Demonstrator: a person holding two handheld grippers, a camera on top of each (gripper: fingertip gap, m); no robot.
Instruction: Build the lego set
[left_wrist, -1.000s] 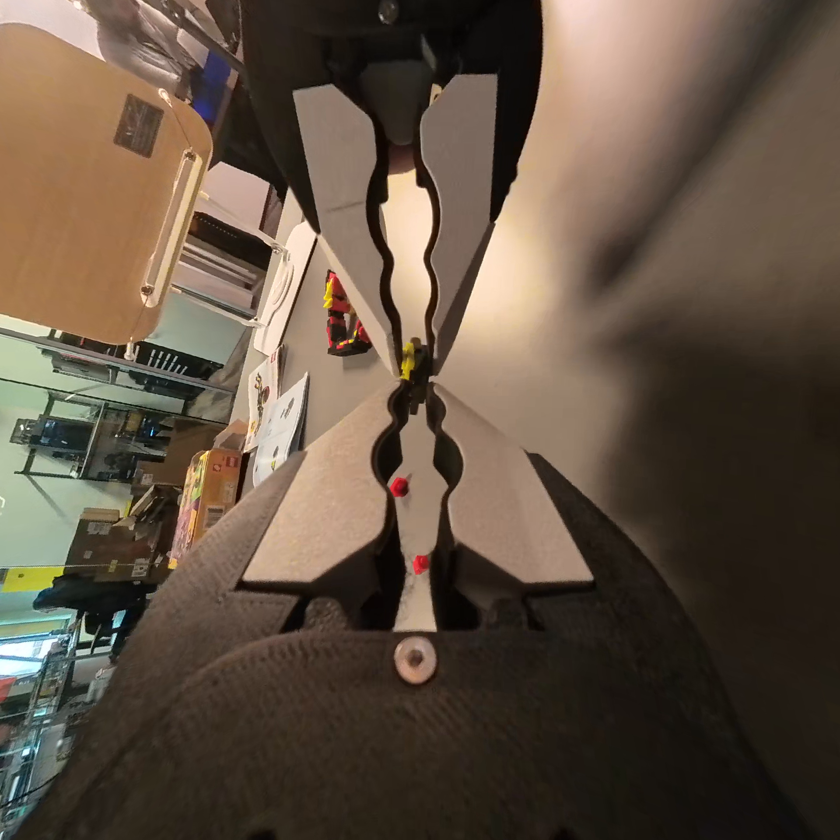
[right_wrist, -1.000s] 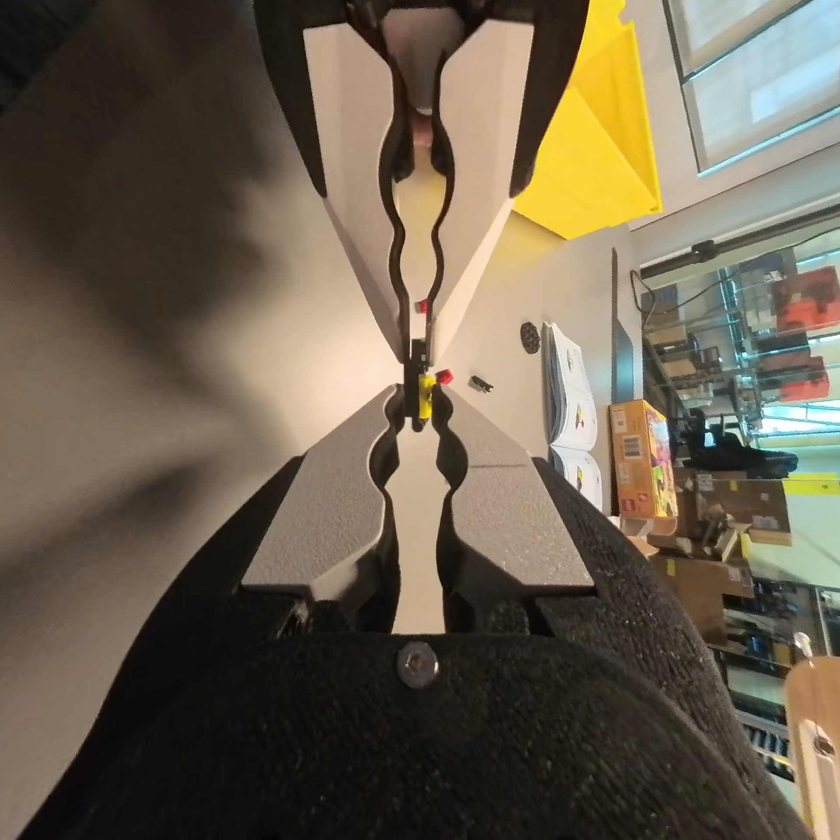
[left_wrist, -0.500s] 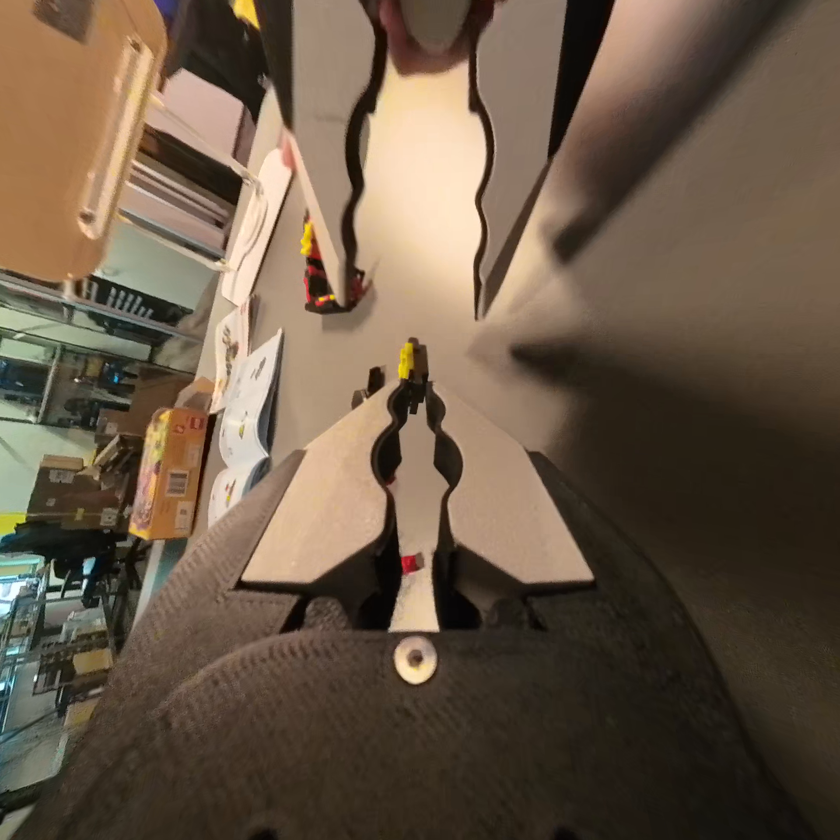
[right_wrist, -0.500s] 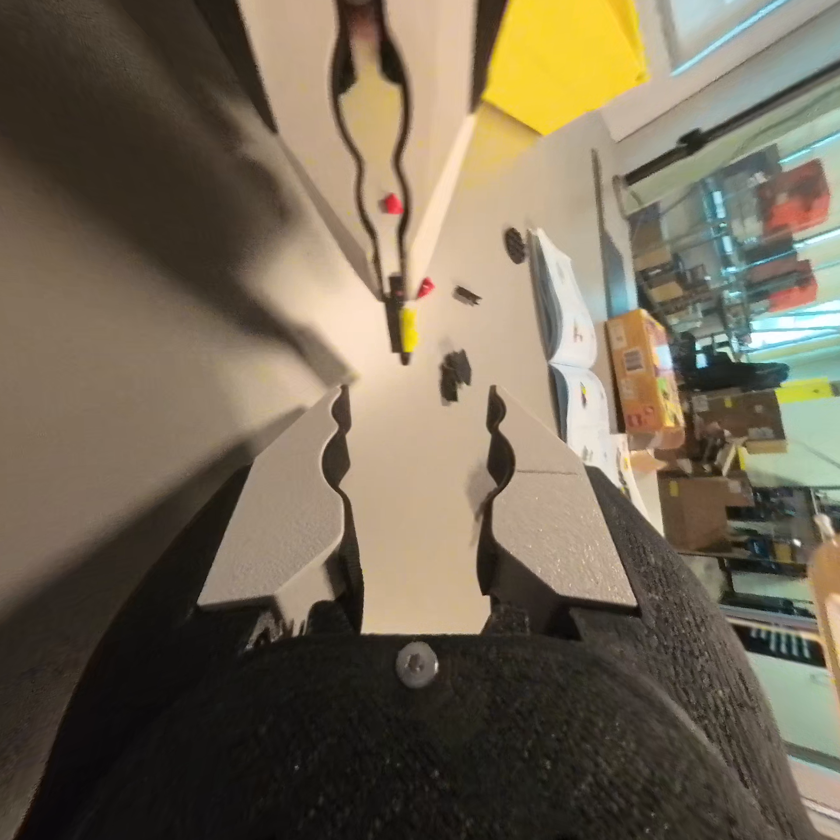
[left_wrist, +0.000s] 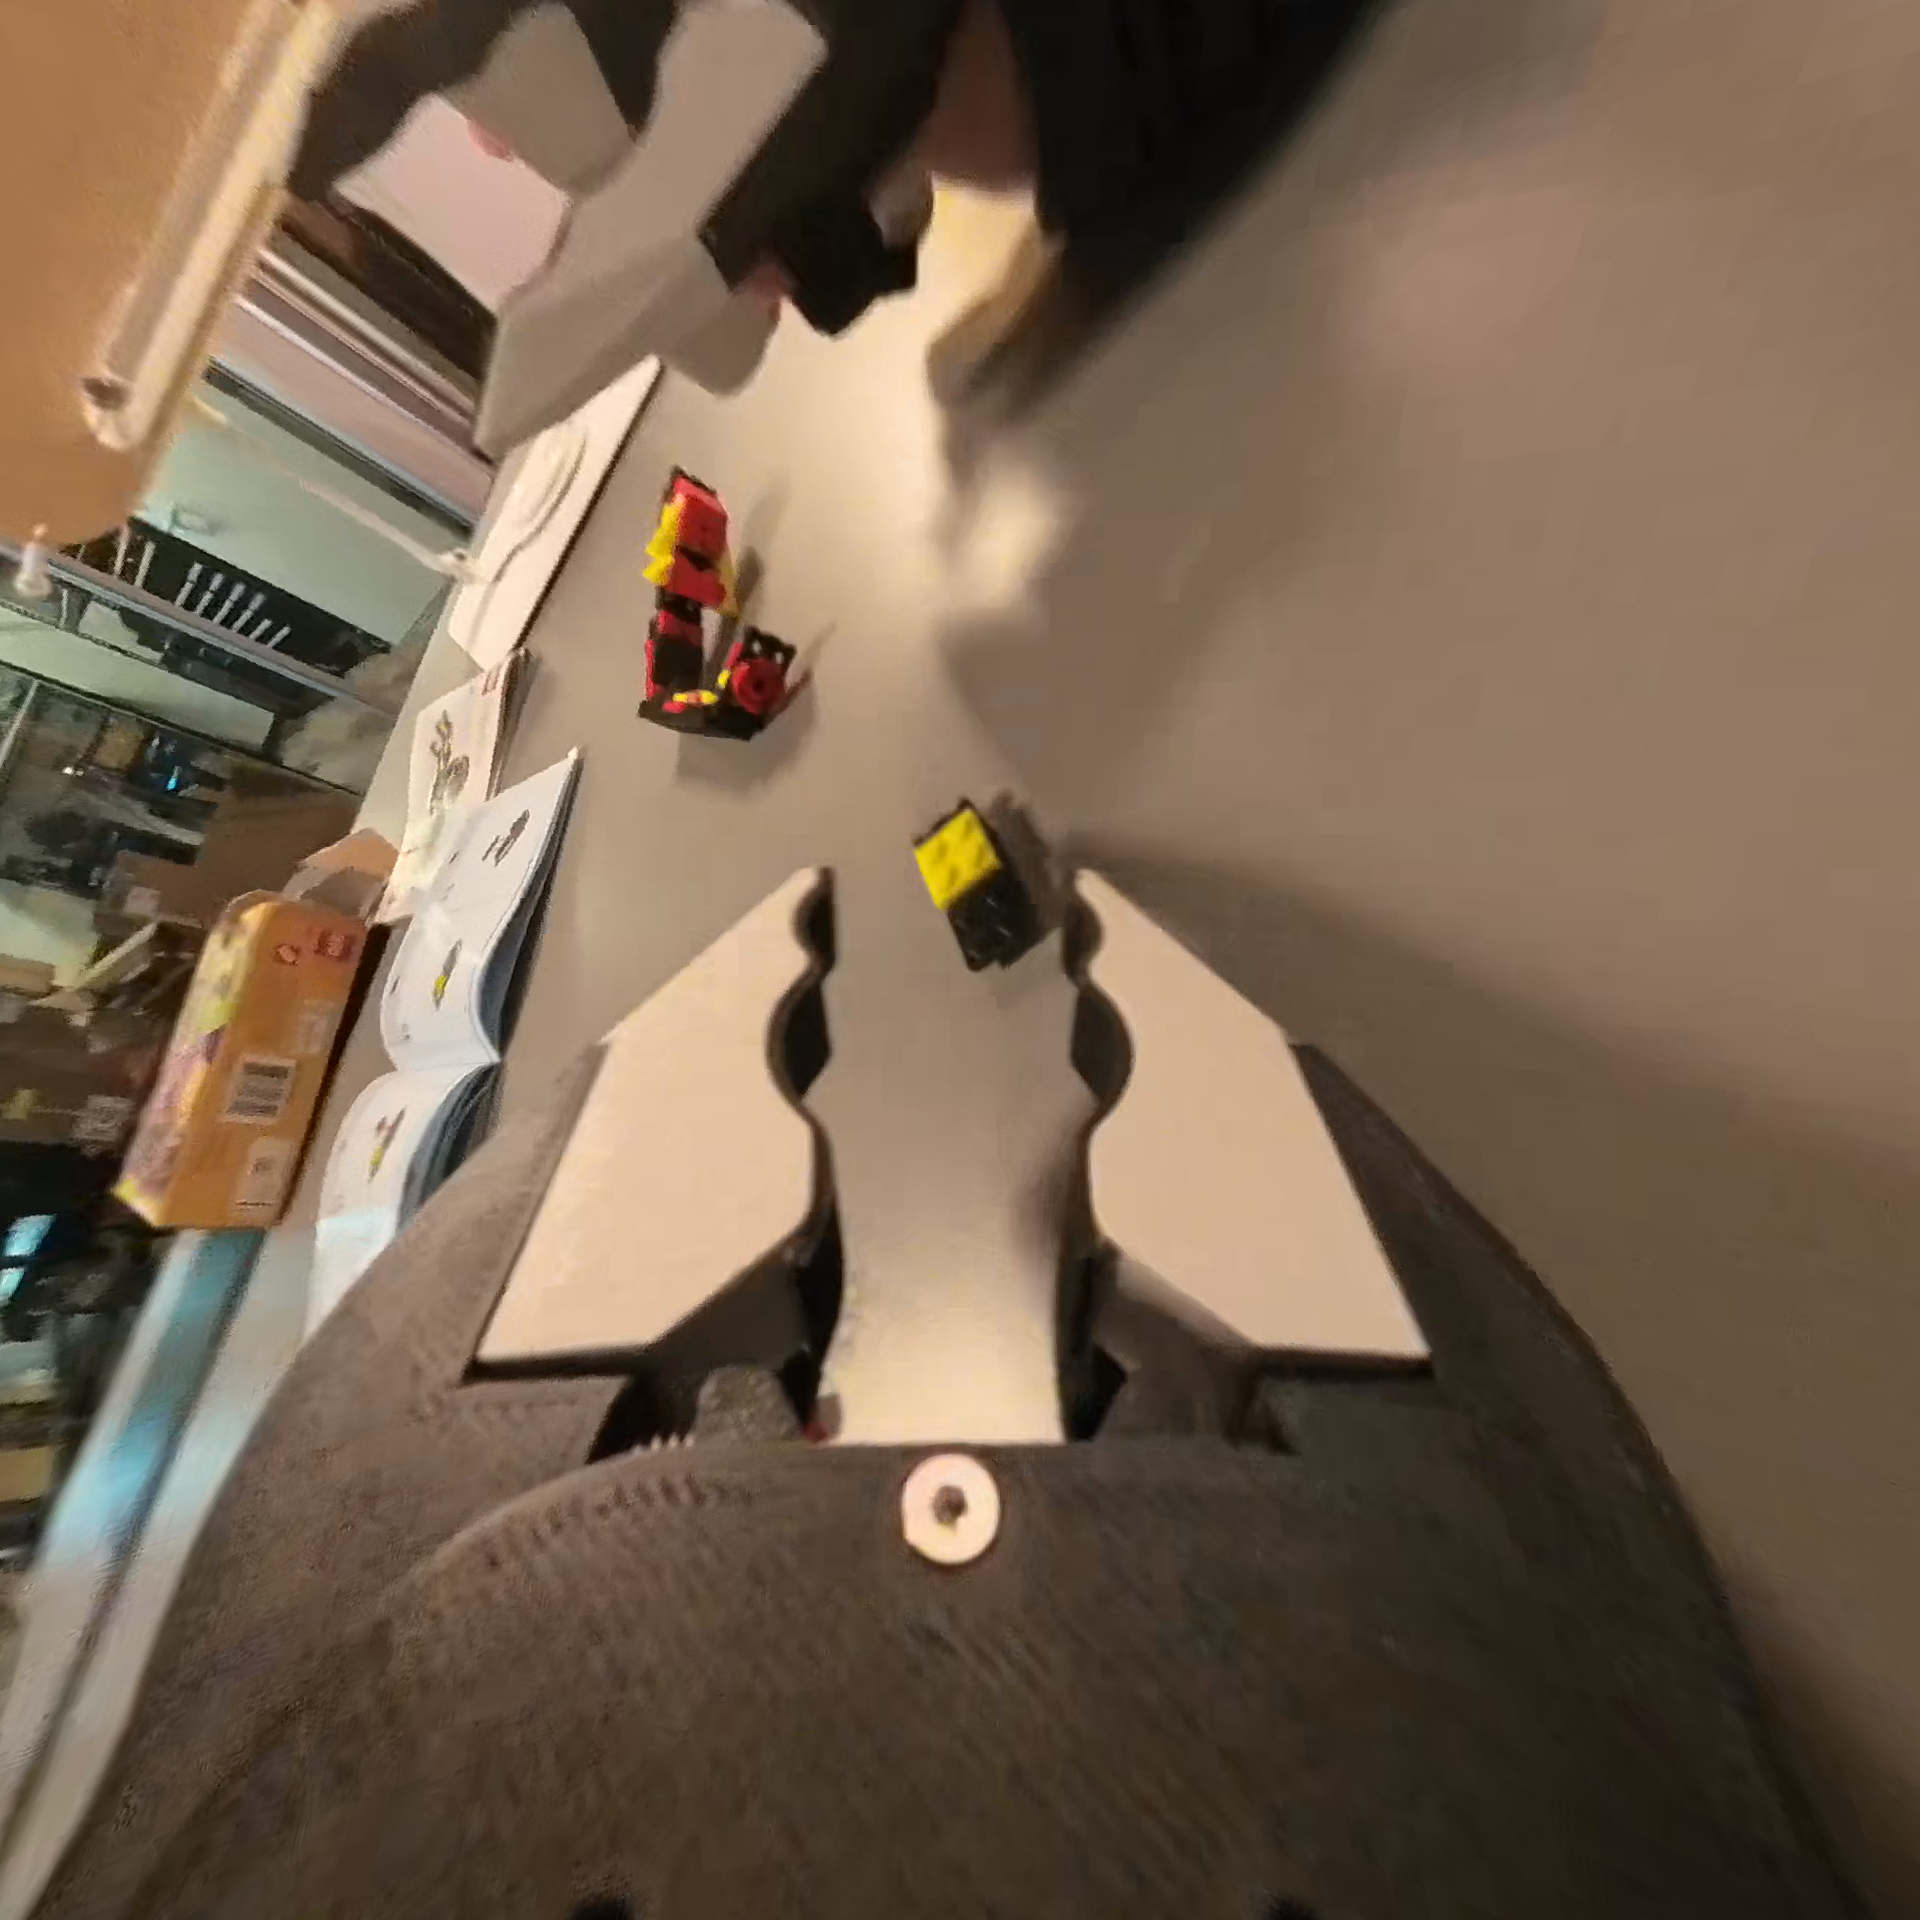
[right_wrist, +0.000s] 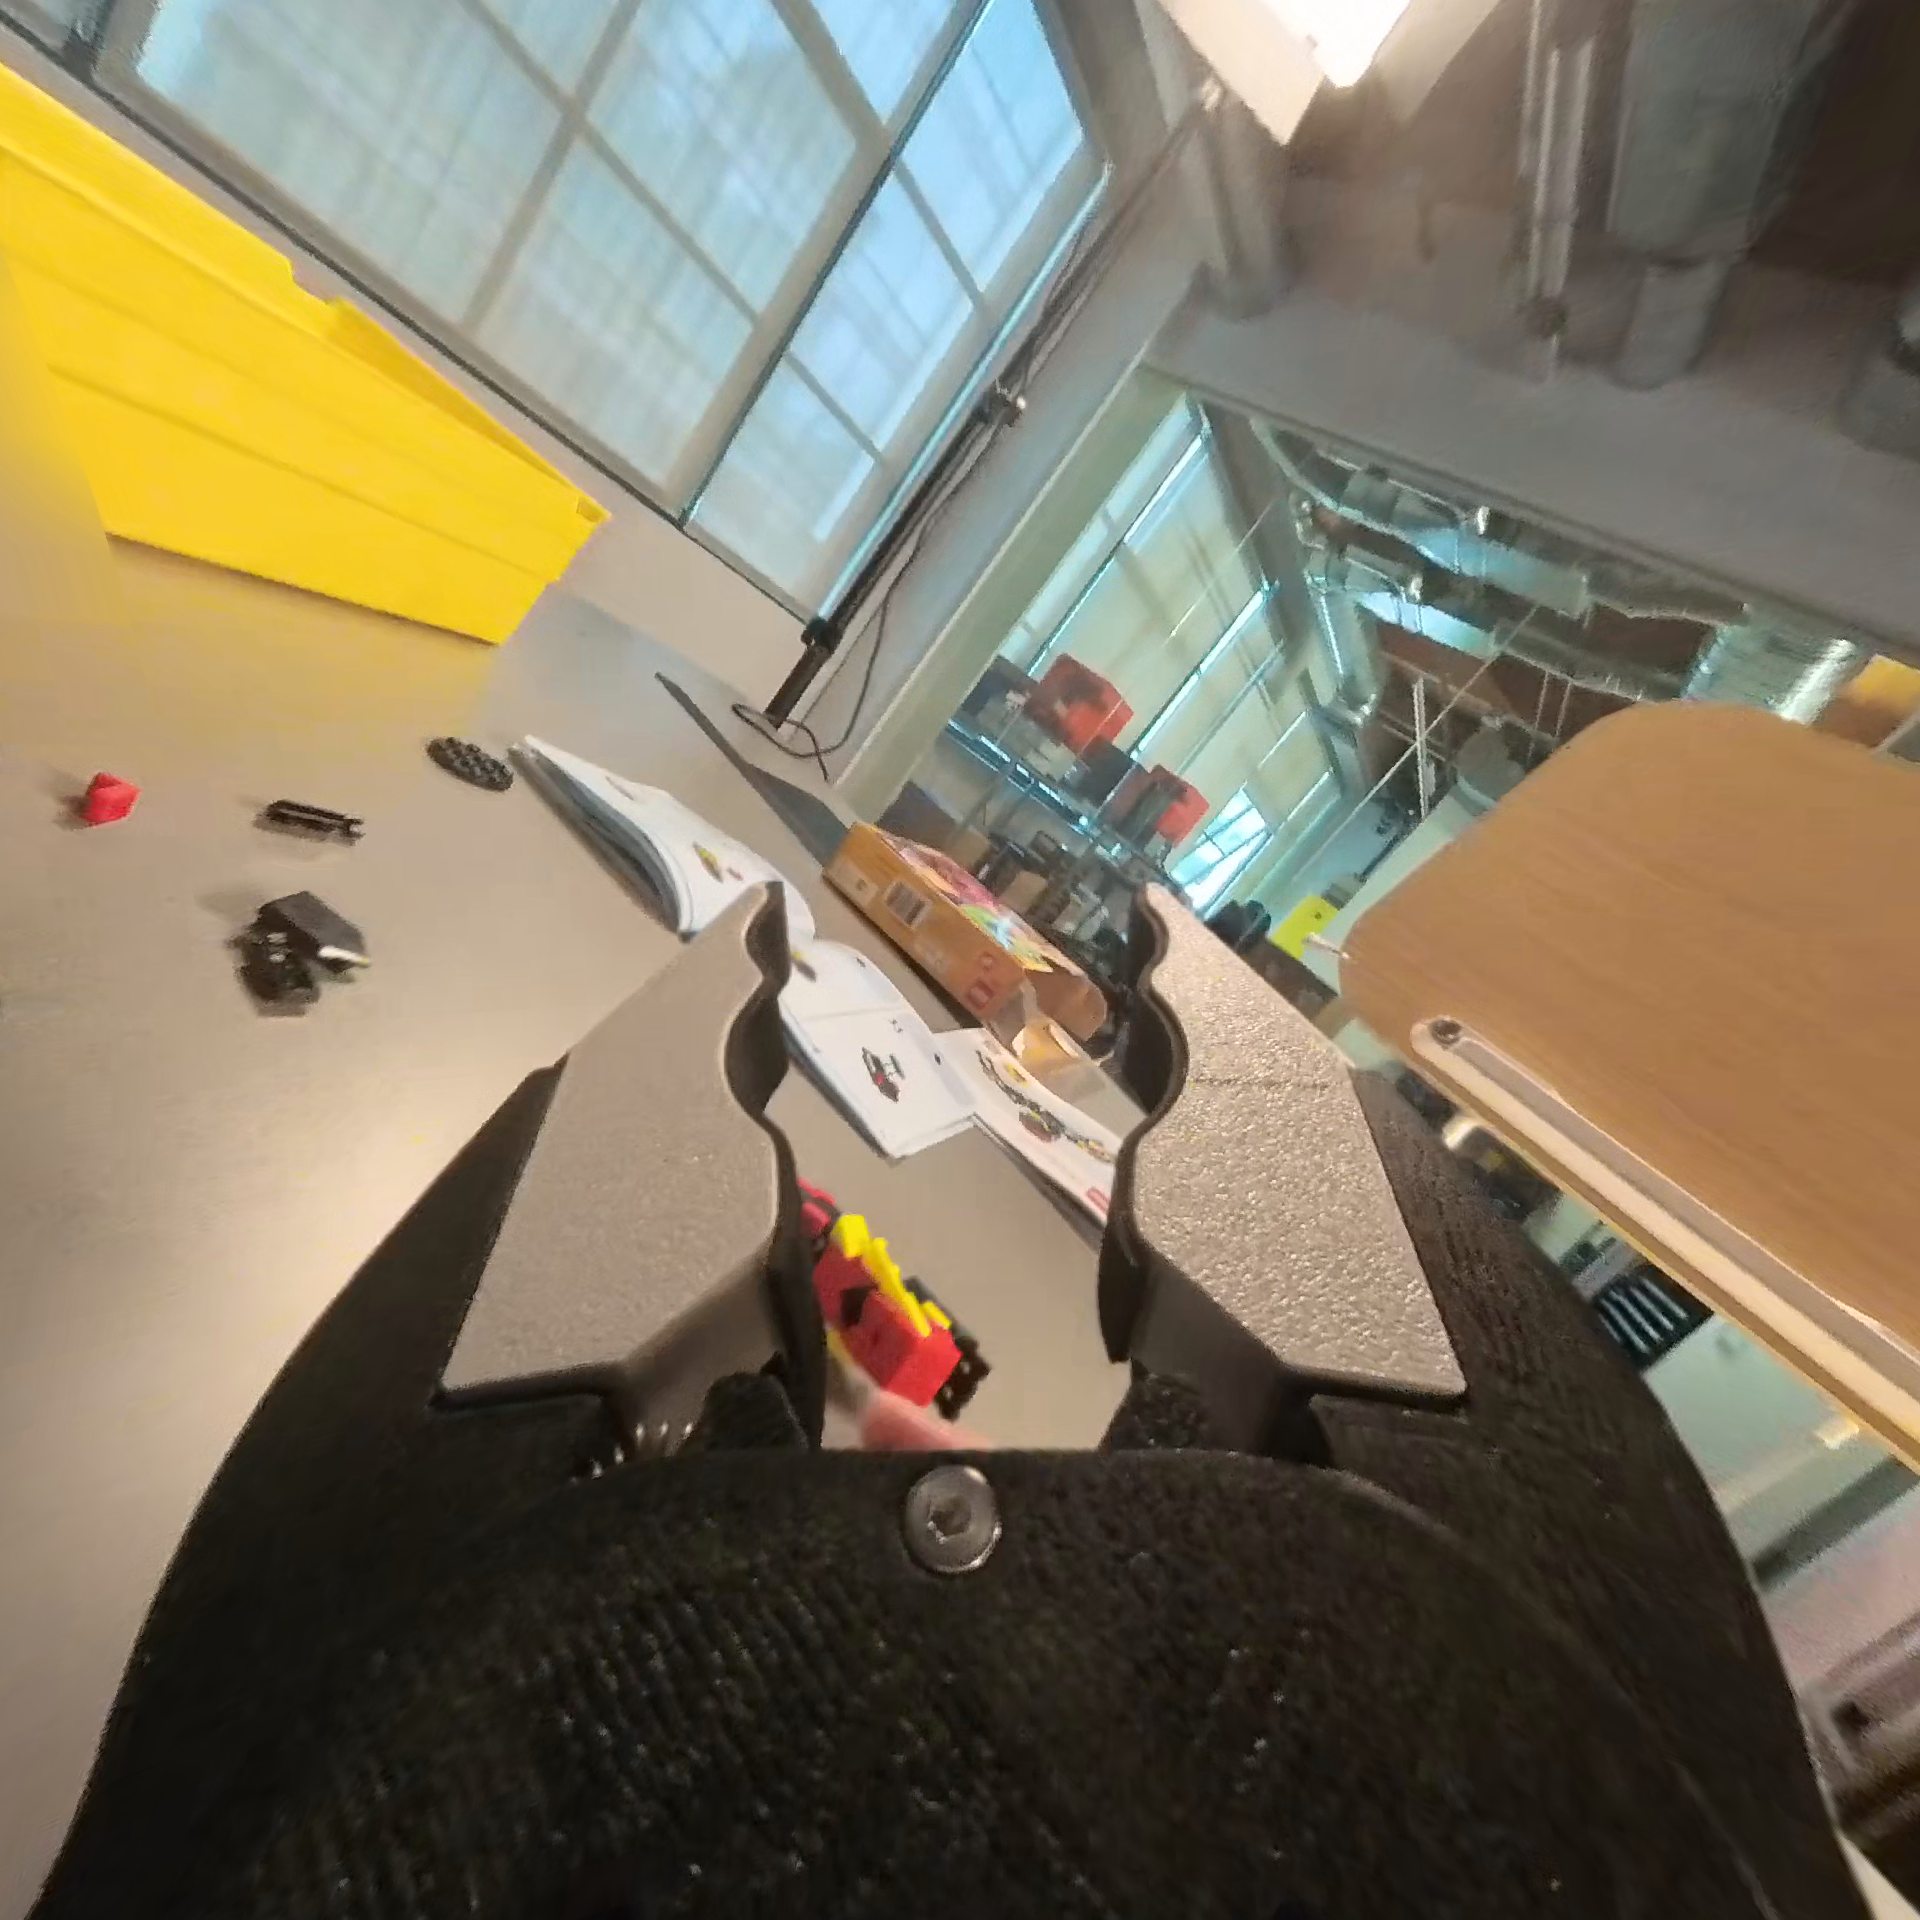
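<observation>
Your left tool (left_wrist: 951, 914) is hanging spread wide, gripping nothing — the yellow-and-black piece (left_wrist: 977, 883) is lying on the bench (left_wrist: 1455, 727) just beyond its tips. Your right tool (right_wrist: 961, 935) is gaping too, over the red-and-yellow model (right_wrist: 883, 1309). An orange box (right_wrist: 935, 914) and printed booklets (right_wrist: 862, 1029) are lying nearby — their writing is staying unquoted.
</observation>
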